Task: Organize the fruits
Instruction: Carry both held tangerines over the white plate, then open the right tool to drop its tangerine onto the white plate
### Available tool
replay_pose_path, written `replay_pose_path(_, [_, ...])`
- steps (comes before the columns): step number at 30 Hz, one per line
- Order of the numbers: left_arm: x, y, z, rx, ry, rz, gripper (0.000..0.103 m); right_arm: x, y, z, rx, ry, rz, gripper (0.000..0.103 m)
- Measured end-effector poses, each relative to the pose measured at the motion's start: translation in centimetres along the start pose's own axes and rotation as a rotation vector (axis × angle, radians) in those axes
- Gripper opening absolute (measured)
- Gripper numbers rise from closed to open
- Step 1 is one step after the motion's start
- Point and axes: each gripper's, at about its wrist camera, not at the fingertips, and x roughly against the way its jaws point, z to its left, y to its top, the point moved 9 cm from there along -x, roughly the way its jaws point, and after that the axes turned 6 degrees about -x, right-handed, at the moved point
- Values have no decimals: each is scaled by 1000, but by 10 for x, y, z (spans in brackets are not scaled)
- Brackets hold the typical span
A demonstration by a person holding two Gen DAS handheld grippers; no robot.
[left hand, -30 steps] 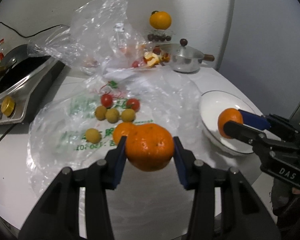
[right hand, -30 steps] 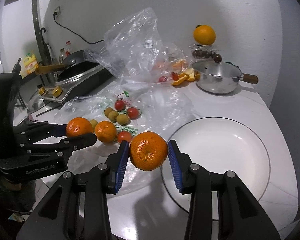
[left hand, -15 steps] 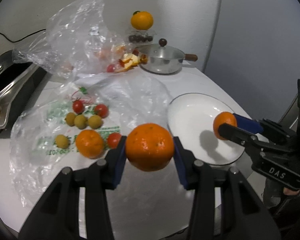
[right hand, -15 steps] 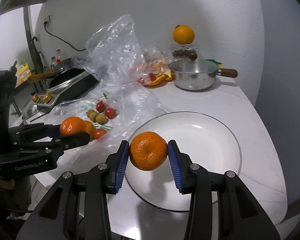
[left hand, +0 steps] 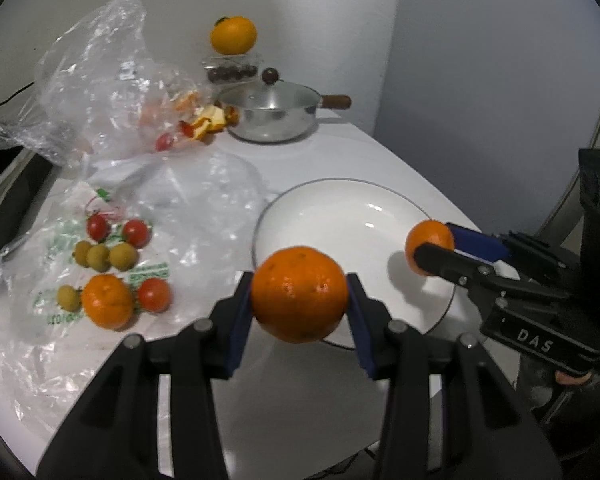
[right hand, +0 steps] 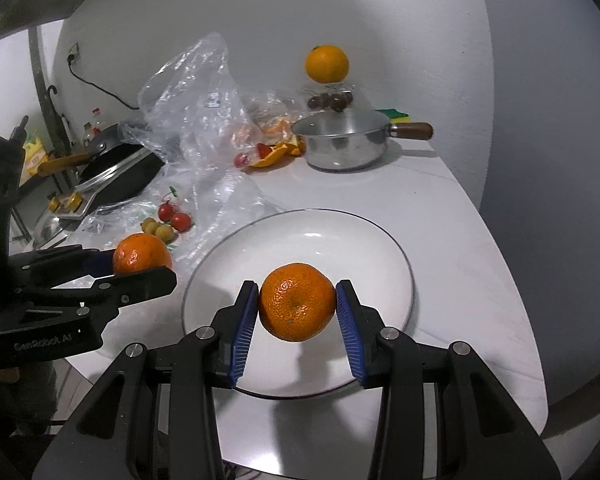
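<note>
My left gripper [left hand: 299,302] is shut on an orange mandarin [left hand: 299,294] and holds it above the near left rim of the white plate [left hand: 324,216]. My right gripper [right hand: 297,307] is shut on a second mandarin [right hand: 297,307] and holds it over the plate's near half [right hand: 340,248]. The plate is empty. A third mandarin [left hand: 107,301], cherry tomatoes [left hand: 136,233] and small yellow-green fruits [left hand: 98,257] lie on a flat plastic bag [left hand: 204,196] left of the plate.
A steel pot with a wooden handle [left hand: 272,114] stands at the back, next to orange peels [left hand: 208,122] and a crumpled clear bag [left hand: 92,80]. An orange sits on a clear box [left hand: 233,36] behind it. A stove with a pan [right hand: 112,168] is at far left.
Both grippers have moved right toward the plate with their mandarins. The right one is now over the plate; the left one has reached its near left rim.
</note>
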Motion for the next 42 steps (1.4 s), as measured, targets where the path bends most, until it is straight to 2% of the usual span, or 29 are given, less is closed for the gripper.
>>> replay_pose_path(10, [-20,-1,-27,-15,-38,35,45,-1,-4,-21,1,-12,26,42])
replay_pose_path(18, [-40,-9,-46,-37,-81,86,45,-10,-6,-22,23,-3,58,42])
replay_pose_path(27, [-48,-9,-52,-42,-101,105,45,-16,-7,-28,33,-24,85,42])
replay_pose_path(35, [-47,-10,-55,-47,-106,110,45,-14,-5,-32,27,-34,76,43])
replay_pose_path(37, [-47,-9,-56,-50,-109,112,45,-12,-3,-34,20,-36,66,45])
replay_pose_path(39, [-48,-9,-58,-58,-115,116,45,-9,0,-37,9,-40,52,51])
replay_pose_path(42, [-50,-8,-61,-62,-119,119,45,-4,5,-43,-6,-49,37,52])
